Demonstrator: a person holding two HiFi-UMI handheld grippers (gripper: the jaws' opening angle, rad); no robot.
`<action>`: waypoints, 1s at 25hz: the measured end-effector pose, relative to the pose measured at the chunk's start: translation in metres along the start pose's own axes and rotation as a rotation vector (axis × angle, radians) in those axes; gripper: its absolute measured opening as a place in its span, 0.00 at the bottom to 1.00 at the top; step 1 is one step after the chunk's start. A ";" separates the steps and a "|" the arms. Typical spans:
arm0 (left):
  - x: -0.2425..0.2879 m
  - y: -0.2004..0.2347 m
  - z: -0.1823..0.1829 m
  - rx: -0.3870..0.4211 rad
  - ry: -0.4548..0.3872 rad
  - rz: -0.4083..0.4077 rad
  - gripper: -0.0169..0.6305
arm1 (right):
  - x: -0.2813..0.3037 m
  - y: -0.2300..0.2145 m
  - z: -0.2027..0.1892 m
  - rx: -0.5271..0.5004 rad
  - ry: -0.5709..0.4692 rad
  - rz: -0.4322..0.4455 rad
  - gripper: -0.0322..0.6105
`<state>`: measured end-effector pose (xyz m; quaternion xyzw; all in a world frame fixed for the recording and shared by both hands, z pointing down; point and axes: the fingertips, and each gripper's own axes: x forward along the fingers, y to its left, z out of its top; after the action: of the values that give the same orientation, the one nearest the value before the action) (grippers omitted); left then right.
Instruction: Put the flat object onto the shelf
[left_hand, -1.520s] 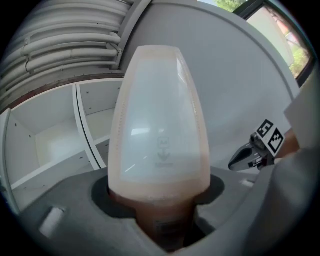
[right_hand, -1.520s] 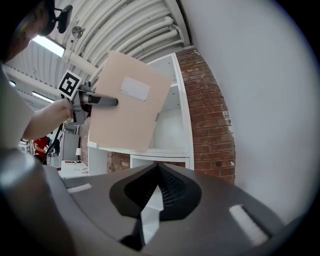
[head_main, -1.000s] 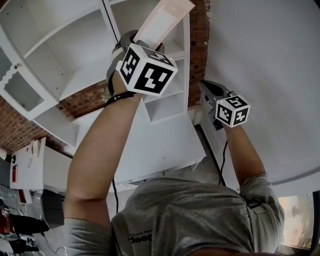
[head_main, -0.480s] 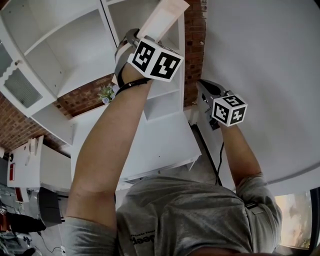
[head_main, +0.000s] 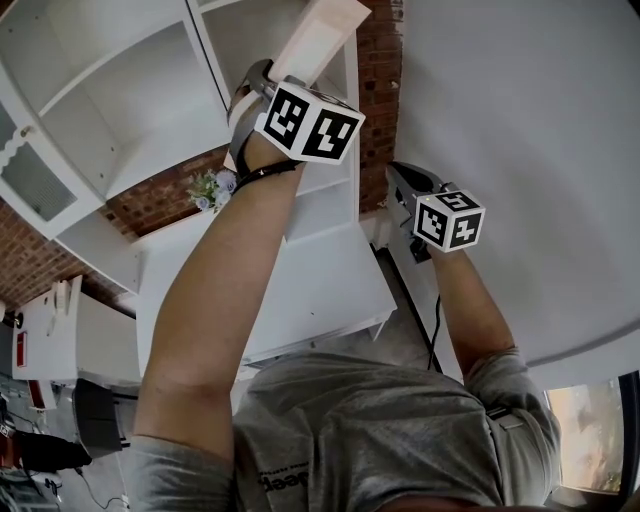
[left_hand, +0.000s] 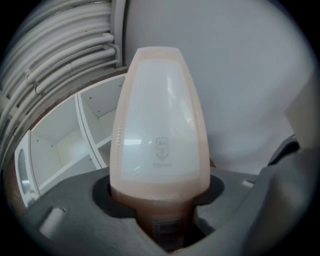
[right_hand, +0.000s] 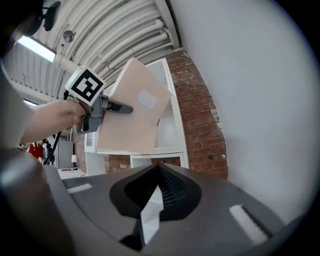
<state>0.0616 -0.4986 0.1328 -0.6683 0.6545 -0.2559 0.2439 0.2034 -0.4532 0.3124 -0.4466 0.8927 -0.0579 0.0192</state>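
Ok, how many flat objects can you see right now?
1: the peach folder, clamped in the left claw and held up before the white shelf unit. The right claw is shut, holding none. More may lie out of view.

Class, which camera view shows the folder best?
The right gripper view: almost the whole folder shows, held by the left tongs. The left gripper view shows it close but warped; the head view cuts off its top.

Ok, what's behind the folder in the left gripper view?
Left of the folder, white shelf compartments show; above and to its right, a plain wall. Whatever is straight behind the folder is covered by it.
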 end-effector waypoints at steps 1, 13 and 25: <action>-0.001 0.000 0.001 -0.030 -0.002 -0.009 0.46 | 0.000 0.000 -0.001 0.005 0.002 -0.005 0.06; 0.020 0.008 -0.011 -0.013 0.049 0.044 0.46 | -0.006 0.009 -0.011 0.007 0.022 -0.005 0.06; 0.045 0.002 -0.015 -0.028 0.038 0.026 0.48 | 0.013 -0.013 -0.012 0.015 0.033 -0.019 0.06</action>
<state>0.0500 -0.5437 0.1438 -0.6582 0.6711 -0.2563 0.2253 0.2048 -0.4704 0.3262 -0.4540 0.8880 -0.0722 0.0074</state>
